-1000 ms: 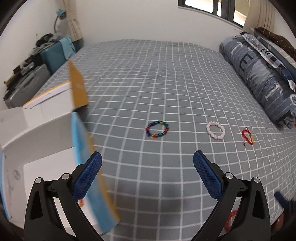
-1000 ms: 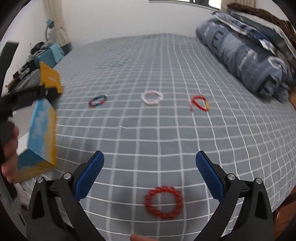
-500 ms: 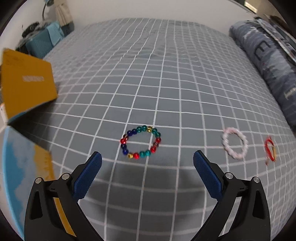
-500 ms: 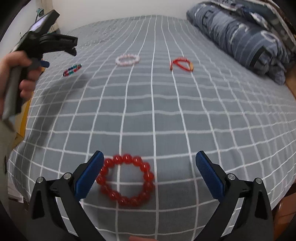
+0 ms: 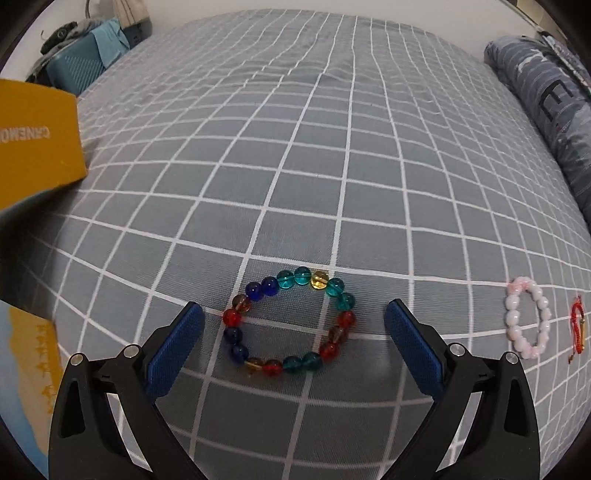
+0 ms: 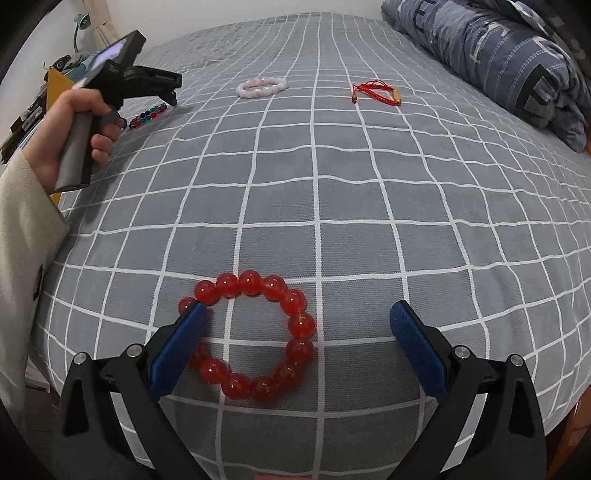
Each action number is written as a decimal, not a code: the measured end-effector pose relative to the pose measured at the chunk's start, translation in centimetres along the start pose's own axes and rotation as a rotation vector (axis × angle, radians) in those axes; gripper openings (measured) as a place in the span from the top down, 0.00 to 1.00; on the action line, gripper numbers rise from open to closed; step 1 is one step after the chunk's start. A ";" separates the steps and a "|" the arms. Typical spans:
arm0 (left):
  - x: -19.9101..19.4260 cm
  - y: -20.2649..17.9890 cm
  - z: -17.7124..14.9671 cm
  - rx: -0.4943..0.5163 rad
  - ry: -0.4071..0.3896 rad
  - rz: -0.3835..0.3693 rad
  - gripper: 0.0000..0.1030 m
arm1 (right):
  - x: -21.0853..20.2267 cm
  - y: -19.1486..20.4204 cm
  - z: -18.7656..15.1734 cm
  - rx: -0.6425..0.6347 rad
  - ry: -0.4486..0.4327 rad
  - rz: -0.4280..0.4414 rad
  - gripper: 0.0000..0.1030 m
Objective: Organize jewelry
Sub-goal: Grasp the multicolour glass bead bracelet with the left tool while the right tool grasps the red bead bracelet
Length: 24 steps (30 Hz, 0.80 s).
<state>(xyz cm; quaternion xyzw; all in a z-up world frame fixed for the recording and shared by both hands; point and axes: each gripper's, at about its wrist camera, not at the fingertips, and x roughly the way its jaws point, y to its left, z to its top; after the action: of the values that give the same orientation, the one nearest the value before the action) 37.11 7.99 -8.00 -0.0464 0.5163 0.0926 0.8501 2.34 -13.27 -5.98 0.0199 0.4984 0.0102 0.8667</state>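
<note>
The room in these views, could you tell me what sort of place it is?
Most likely a bedroom at home. The work surface is a bed with a grey checked sheet, a folded blue quilt lies along its far side, and a curtain hangs by cluttered belongings in the corner.

The bedspread (image 5: 332, 155) is grey with a white grid of squares. On it lie a bracelet (image 5: 290, 320) of red, dark blue, teal and amber beads, a pale pink and white bead bracelet (image 5: 528, 322), a red cord bracelet (image 6: 376, 92) with a gold clasp, and an all-red bead bracelet (image 6: 255, 336). The box (image 5: 37, 140) is mustard yellow, the folded quilt (image 6: 509, 55) blue-grey with stripes, and the gripper pads (image 5: 173, 352) blue on black arms.
</note>
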 end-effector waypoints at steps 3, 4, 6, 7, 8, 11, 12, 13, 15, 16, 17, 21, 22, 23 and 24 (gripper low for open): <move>0.4 0.1 0.0 0.004 -0.008 0.001 0.09 | 0.0 0.0 -0.2 -0.013 -0.002 -0.010 0.08; 0.5 0.1 -0.1 0.006 -0.009 0.005 0.15 | 0.0 0.1 -0.2 -0.020 0.000 -0.020 0.11; 0.4 0.1 0.0 0.000 -0.011 0.005 0.24 | 0.0 0.1 -0.3 -0.024 0.002 -0.026 0.13; 0.3 0.1 0.0 -0.002 -0.010 0.002 0.31 | 0.0 0.2 -0.3 -0.028 0.002 -0.027 0.14; 0.2 0.1 0.0 -0.002 -0.010 0.003 0.34 | 0.0 0.1 -0.3 -0.031 0.002 -0.028 0.16; -0.2 -0.2 -0.2 0.005 -0.007 -0.003 0.48 | -0.1 0.0 -0.3 -0.032 0.002 -0.038 0.26; -0.3 -0.2 -0.3 0.008 -0.006 -0.002 0.54 | -0.2 0.0 -0.2 -0.033 0.001 -0.042 0.29; -0.4 -0.2 -0.4 0.012 -0.006 -0.004 0.59 | -0.3 0.0 -0.2 -0.032 0.001 -0.047 0.35; -0.4 -0.2 -0.5 0.024 -0.006 -0.003 0.69 | -0.4 -0.2 -0.2 -0.028 0.000 -0.062 0.45; -0.6 -0.3 -0.6 0.037 -0.007 0.005 0.82 | -0.4 -0.3 -0.2 -0.026 0.000 -0.065 0.52; -0.7 -0.5 -0.6 0.050 -0.006 0.015 0.82 | -0.4 -0.3 -0.1 -0.025 0.000 -0.065 0.58; -1.3 -0.6 -1.0 0.068 -0.012 0.027 0.82 | -0.6 -0.2 -0.1 -0.024 -0.001 -0.086 0.85; -1.3 -0.6 -1.0 0.070 -0.013 0.027 0.82 | -0.7 -0.2 -0.1 -0.020 -0.001 -0.086 0.86; -1.4 -0.6 -1.0 0.069 -0.013 0.025 0.82 | -0.7 -0.2 0.0 -0.018 -0.001 -0.086 0.86; -1.5 -0.5 -1.1 0.066 -0.013 0.024 0.82 | -0.8 -0.1 0.0 -0.019 -0.002 -0.087 0.86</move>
<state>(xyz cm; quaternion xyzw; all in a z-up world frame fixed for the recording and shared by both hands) 35.60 7.15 -7.19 -0.0115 0.5140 0.0858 0.8534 1.97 -13.43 -5.31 -0.0101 0.4978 -0.0227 0.8670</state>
